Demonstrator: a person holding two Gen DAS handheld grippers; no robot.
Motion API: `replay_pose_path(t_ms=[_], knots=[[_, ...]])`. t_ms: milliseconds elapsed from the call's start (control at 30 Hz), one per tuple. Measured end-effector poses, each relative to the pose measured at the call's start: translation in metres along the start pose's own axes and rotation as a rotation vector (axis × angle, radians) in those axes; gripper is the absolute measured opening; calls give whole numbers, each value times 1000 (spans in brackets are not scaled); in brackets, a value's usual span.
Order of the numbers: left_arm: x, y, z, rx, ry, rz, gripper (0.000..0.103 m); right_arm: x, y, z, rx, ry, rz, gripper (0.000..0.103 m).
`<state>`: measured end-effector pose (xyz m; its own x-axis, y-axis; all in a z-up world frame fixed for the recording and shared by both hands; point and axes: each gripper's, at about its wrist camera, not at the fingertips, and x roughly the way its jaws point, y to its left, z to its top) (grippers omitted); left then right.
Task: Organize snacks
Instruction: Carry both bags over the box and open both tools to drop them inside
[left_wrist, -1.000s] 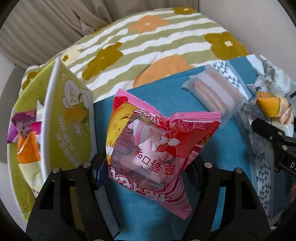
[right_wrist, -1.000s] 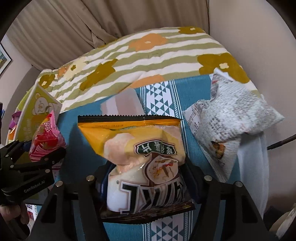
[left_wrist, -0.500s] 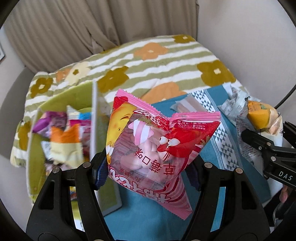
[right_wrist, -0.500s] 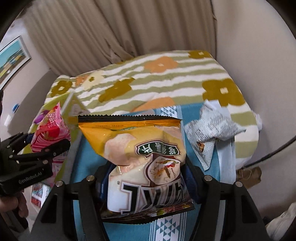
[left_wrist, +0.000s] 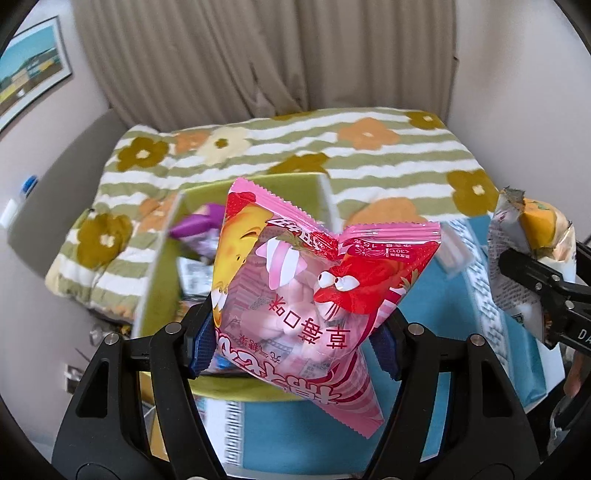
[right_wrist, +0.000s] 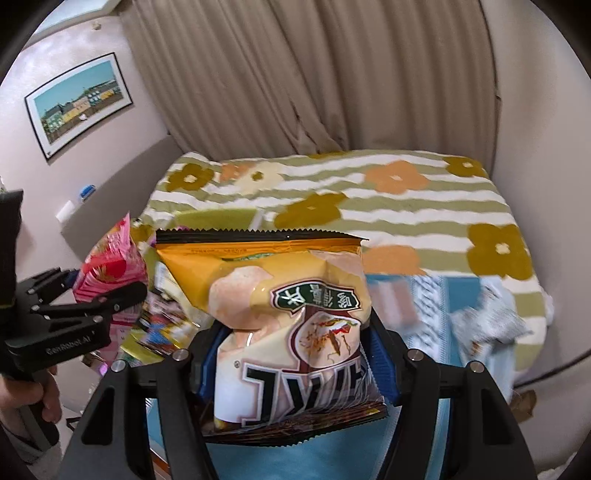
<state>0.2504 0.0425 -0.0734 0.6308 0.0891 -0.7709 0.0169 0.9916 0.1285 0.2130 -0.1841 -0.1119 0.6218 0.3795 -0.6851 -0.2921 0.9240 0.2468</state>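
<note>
- Two packets are up in the air at once, one per side, and both have climbed well clear of the teal cloth (left_wrist: 436, 317) since a second ago, when they sat low over it.
- Left hand-held gripper (left_wrist: 293, 341) is clamped on the pink strawberry marshmallow packet (left_wrist: 314, 288), blue pads pressing both flanks, bag standing upright at frame centre.
- That packet now hangs right over the green cardboard box (left_wrist: 162, 273), whose open mouth fills the middle left of the left wrist view; a second ago the box was only a side wall at the left edge.
- Inside the box, a purple wrapper (left_wrist: 199, 225) and other packets are already lying there.
- Right hand-held gripper (right_wrist: 293, 363) is gripping the orange chip bag (right_wrist: 284, 310), jaws closed on its lower half, serrated top seal level across mid-frame.
- From the right wrist view the bag sits just right of the box, trailing its partner.
- My read: the marshmallows look lined up for the drop, and the chips probably queue behind.
- Both tools tilt steeply downward, wrists rolled a touch; a person's hand (right_wrist: 26, 398) shows at lower left, on the left tool's handle.
- Far right of that view, a crumpled grey-white packet (right_wrist: 487, 321) remains on the cloth, unsorted.
</note>
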Motion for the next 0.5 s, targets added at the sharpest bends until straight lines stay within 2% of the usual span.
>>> replay_pose_path(t_ms=[200, 433, 500], knots=[[23, 71, 17, -34, 8, -9, 67, 30, 47, 29, -18, -14, 7, 62], [72, 121, 34, -43, 55, -71, 67, 76, 98, 63, -35, -3, -3, 62], [85, 129, 36, -35, 63, -65, 70, 89, 107, 72, -29, 5, -10, 62]])
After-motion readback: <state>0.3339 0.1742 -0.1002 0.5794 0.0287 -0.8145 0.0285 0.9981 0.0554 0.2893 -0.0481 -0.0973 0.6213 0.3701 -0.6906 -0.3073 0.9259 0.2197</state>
